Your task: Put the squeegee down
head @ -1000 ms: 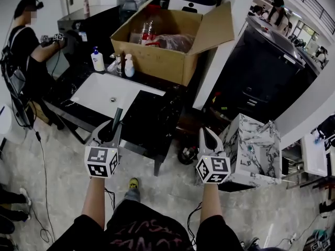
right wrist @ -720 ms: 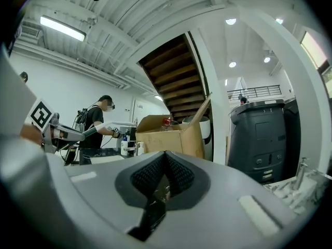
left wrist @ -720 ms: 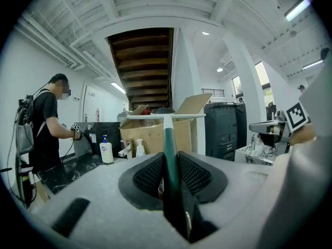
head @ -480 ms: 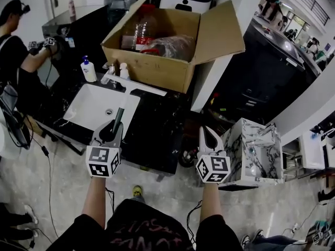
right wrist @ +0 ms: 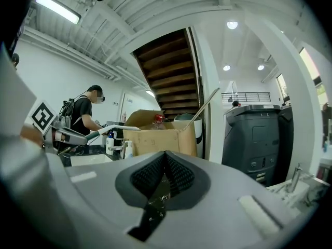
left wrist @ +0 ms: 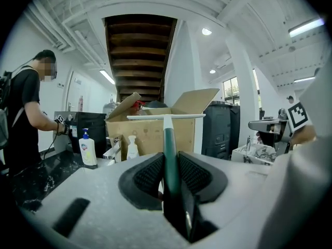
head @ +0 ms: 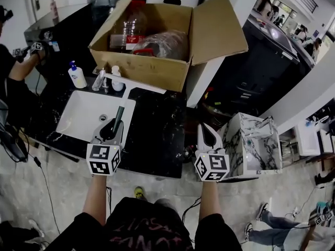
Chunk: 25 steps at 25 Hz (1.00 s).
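The squeegee (left wrist: 168,149) has a dark green handle and a white blade across its far end. My left gripper (head: 111,126) is shut on the handle, which stands up between the pads (left wrist: 147,174). In the head view the green handle (head: 119,115) reaches out over the edge of the white sink (head: 78,120). My right gripper (head: 208,136) hovers at the right end of the black marble counter (head: 157,135). Its jaws are shut with nothing between them (right wrist: 165,171). The right gripper view also catches the squeegee (right wrist: 98,133) off to the left.
An open cardboard box (head: 152,67) with bottles and a plastic bag sits behind the counter. A soap bottle (head: 77,76) and a faucet (head: 101,79) stand at the sink's back edge. A marble-patterned box (head: 251,145) is at right; a person (head: 13,72) works at far left.
The counter, sink and box have slid closer and under both grippers as I came forward. The left gripper keeps its hold on the squeegee, and the right stays shut.
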Tool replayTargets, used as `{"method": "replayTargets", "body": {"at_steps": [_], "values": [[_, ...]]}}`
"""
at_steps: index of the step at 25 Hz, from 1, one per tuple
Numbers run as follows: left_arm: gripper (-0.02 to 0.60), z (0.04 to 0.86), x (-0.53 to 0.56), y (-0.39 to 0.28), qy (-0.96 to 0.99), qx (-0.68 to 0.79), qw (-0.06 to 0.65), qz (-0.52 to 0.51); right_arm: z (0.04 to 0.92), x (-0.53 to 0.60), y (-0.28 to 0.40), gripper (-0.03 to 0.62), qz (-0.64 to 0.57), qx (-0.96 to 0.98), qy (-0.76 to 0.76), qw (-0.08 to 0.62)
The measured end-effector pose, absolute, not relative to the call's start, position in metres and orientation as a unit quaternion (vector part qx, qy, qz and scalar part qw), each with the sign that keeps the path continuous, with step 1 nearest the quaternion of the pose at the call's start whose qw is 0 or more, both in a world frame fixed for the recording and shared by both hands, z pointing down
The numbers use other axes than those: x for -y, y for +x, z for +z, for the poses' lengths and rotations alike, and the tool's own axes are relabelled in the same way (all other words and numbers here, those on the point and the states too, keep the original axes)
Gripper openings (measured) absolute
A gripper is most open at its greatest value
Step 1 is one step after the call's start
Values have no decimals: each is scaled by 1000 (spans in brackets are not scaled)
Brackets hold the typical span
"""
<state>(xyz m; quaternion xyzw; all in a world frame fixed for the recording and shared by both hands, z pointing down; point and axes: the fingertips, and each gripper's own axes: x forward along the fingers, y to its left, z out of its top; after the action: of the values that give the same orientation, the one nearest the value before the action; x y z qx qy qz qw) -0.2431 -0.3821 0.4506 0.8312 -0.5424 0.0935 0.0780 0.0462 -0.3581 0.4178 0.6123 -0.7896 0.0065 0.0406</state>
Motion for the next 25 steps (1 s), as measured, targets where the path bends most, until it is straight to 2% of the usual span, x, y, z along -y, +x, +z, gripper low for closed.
{"method": "replayTargets", "body": {"at_steps": [14, 25], "values": [[100, 464, 410, -230, 834, 534, 96, 102, 425, 386, 51, 12, 9, 784, 619, 47], [100, 461, 427, -205, 823, 548, 93, 115, 428, 416, 82, 12, 15, 795, 606, 35]]}}
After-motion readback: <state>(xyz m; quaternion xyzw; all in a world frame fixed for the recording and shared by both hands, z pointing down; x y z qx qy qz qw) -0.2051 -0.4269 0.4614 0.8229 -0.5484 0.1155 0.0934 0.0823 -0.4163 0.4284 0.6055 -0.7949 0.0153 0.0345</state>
